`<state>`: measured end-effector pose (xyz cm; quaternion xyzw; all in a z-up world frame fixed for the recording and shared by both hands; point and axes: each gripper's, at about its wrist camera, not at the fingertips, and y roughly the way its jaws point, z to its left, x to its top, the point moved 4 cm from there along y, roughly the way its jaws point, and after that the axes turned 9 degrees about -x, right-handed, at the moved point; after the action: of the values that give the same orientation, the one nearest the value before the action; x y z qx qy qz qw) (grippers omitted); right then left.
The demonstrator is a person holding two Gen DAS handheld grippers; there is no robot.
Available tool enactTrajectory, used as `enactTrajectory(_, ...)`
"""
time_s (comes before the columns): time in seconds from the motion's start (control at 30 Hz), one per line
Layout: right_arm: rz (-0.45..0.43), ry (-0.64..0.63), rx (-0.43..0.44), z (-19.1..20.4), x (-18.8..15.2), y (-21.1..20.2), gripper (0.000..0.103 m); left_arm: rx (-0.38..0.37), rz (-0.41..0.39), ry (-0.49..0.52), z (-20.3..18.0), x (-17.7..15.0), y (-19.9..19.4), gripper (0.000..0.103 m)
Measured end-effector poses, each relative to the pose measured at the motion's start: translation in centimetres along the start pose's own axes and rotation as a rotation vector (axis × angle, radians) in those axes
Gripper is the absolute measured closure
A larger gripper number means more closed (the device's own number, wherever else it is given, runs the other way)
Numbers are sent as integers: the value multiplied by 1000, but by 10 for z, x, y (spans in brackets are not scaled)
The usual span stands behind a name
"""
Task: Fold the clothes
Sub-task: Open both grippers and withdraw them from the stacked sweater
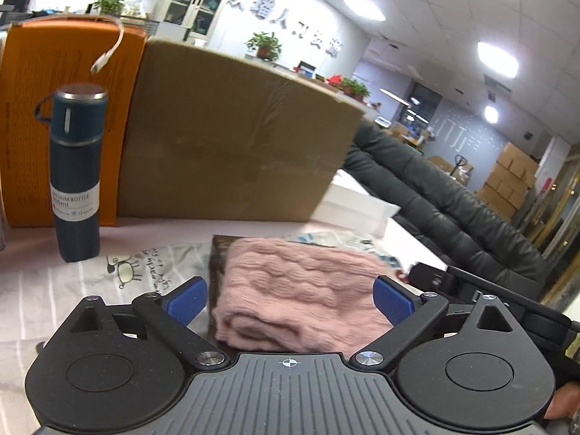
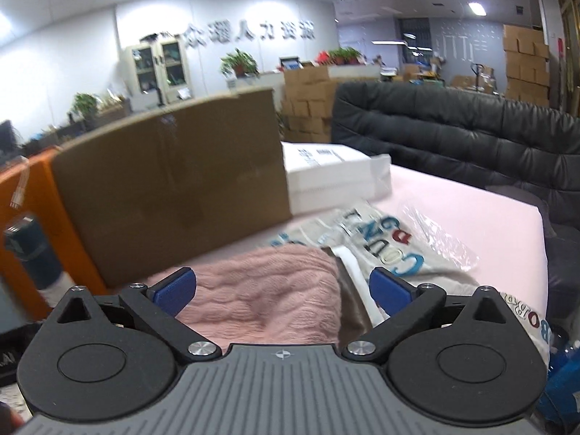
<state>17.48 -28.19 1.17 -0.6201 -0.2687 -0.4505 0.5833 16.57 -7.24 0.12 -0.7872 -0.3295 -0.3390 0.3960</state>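
Observation:
A folded pink knit sweater (image 1: 297, 290) lies on a dark folded garment (image 1: 217, 264) on the table. My left gripper (image 1: 290, 299) is open, its blue fingertips on either side of the sweater's near end and slightly above it. In the right wrist view the same pink sweater (image 2: 268, 290) lies just ahead. My right gripper (image 2: 282, 291) is open, its left fingertip over the sweater and its right fingertip over a grey printed shirt (image 2: 384, 250). Neither gripper holds anything.
A blue vacuum bottle (image 1: 78, 177) stands at the left, before an orange box (image 1: 69, 123). A large cardboard box (image 1: 235, 137) and a white box (image 2: 326, 177) stand behind the clothes. A white printed shirt (image 1: 137, 272) lies flat. A black sofa (image 2: 471, 137) borders the table (image 2: 471, 210) on the right.

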Motion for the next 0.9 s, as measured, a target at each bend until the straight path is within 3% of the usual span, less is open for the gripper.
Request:
enactTrajectory(0.27, -7, 11, 44, 0, 3, -65, 0, 40, -79, 46, -29, 1, -67, 0)
enactTrajectory(0.43, -23, 41, 68, 2, -7, -102, 0, 149, -96, 105, -45, -5, -112, 0)
enactTrajectory(0.57, -63, 80, 75, -1, -13, -132, 0, 148, -131, 91, -53, -15, -149, 0)
enactTrajectory(0.73, -80, 118, 58, -3, -33, -168, 0, 188, -185, 103, -53, -30, -185, 0)
enactTrajectory(0.9, -83, 25, 84, 3, -68, -194, 0, 261, -208, 118, -49, -57, -208, 0)
